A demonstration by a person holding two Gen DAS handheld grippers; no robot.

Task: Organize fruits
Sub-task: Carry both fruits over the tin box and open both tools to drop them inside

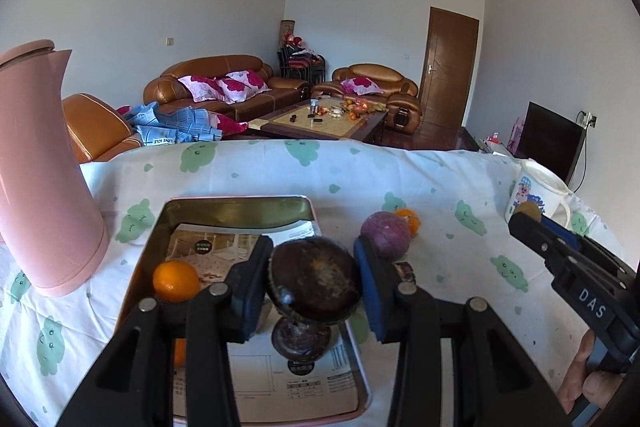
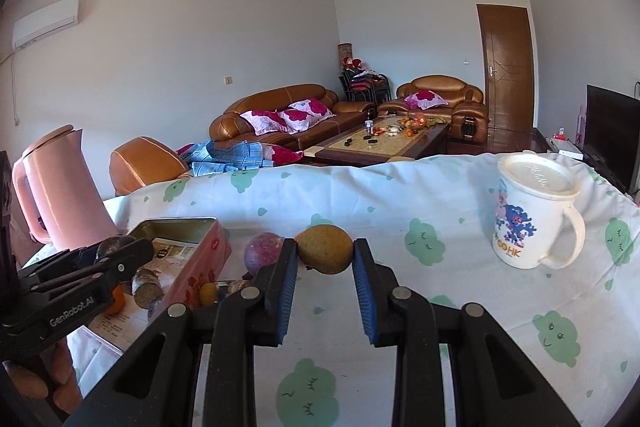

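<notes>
My left gripper [image 1: 314,281] is shut on a dark brown round fruit [image 1: 316,279] and holds it above a metal tin tray [image 1: 236,207] lined with paper. An orange [image 1: 176,281] and another dark fruit [image 1: 300,341] lie in the tray. A purple fruit [image 1: 386,235] and a second orange [image 1: 408,219] lie on the cloth right of the tray. My right gripper [image 2: 325,255] is shut on a yellow-brown fruit [image 2: 326,253] above the cloth, right of the tray [image 2: 188,227]. The purple fruit [image 2: 262,253] sits just left of it.
A pink kettle [image 1: 44,171] stands left of the tray. A white lidded mug [image 2: 534,211] stands at the right on the cloud-print tablecloth [image 2: 440,307]. Sofas and a coffee table lie beyond the table's far edge.
</notes>
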